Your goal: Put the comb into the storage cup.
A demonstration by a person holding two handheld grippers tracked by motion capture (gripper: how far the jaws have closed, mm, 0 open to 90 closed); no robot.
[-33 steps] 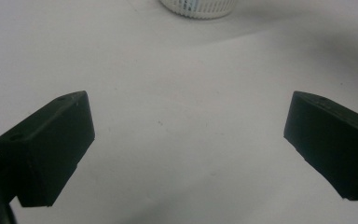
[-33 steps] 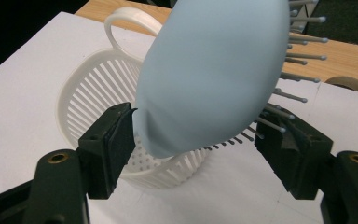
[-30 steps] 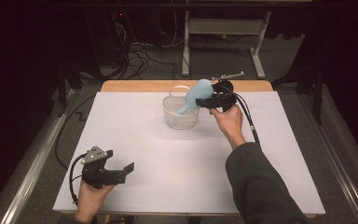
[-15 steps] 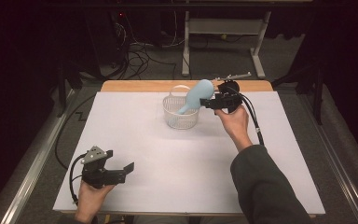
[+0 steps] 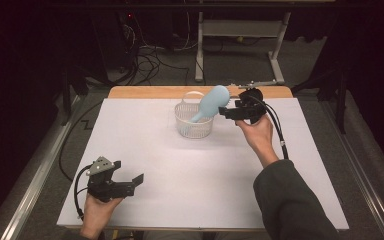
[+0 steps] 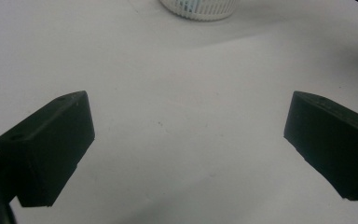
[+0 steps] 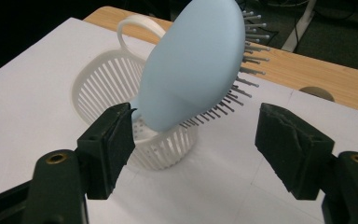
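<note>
A light blue hairbrush (image 5: 212,102) stands handle-down in a small white slatted basket (image 5: 192,127) at the back middle of the table. Its head leans out over the rim toward the right. My right gripper (image 5: 226,113) hovers just right of the brush head, open and not touching it. In the right gripper view the brush (image 7: 191,65) and basket (image 7: 102,79) lie just beyond the parted jaws of that gripper (image 7: 198,149). My left gripper (image 5: 132,182) rests near the front left of the table, open. The left gripper view shows bare white sheet between the jaws of the left gripper (image 6: 186,140), with the basket (image 6: 198,7) far ahead.
A white sheet (image 5: 180,165) covers the table, with a strip of bare wood (image 5: 145,92) along the back edge. A cable (image 5: 280,135) trails from the right gripper over the forearm. Behind the table, loose cables (image 5: 145,60) lie on the floor beside a metal stand (image 5: 240,30).
My right gripper has drawn a little to the right, away from the brush head. The brush still leans in the basket, and the left gripper has not moved.
</note>
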